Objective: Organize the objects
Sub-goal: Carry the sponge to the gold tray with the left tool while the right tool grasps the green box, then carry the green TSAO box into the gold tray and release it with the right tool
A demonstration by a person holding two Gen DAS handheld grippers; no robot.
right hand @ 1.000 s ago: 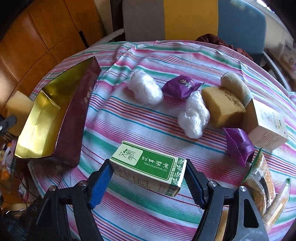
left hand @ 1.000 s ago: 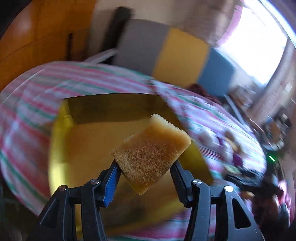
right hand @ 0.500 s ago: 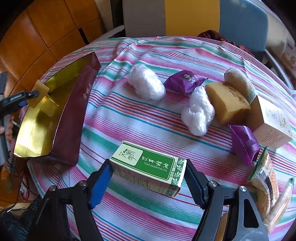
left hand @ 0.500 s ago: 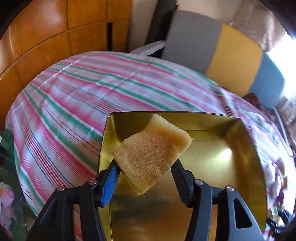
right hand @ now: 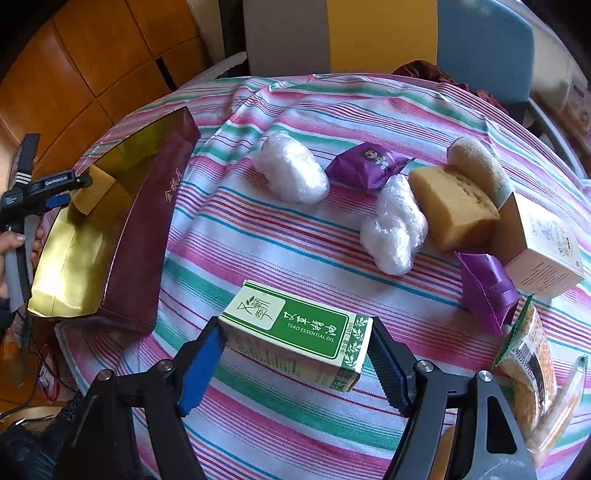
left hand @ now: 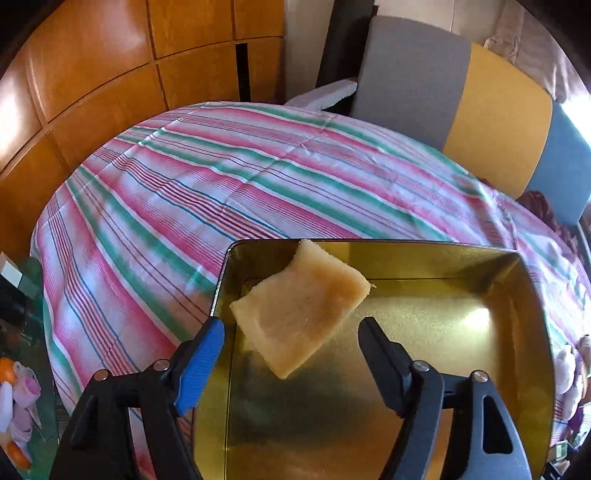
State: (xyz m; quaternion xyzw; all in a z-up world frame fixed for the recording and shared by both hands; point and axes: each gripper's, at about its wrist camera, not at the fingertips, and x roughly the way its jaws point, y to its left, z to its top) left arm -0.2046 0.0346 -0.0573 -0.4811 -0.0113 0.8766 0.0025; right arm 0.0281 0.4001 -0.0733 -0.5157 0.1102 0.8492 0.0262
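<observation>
In the left wrist view my left gripper (left hand: 291, 332) is open, its fingers apart from the yellow sponge (left hand: 299, 310). The sponge lies tilted inside the gold-lined box (left hand: 480, 332), near its far left corner. In the right wrist view the same sponge (right hand: 94, 188) sits in that maroon box (right hand: 147, 236) at the table's left, with the left gripper (right hand: 62, 192) beside it. My right gripper (right hand: 295, 350) is shut on a green and white essential oil carton (right hand: 295, 328), held just above the striped cloth.
On the striped cloth (right hand: 295, 240) lie two white plastic-wrapped lumps (right hand: 291, 173), two purple snack packets (right hand: 369, 166), a thick yellow sponge (right hand: 450, 206), a round puff (right hand: 476, 158), a cream carton (right hand: 543, 254) and packaged snacks (right hand: 532, 354) at right. A chair (right hand: 369, 33) stands behind.
My left gripper has swung over the box and opened. The sponge has left its fingers and now rests in the box. The right gripper keeps hold of the carton, almost still.
</observation>
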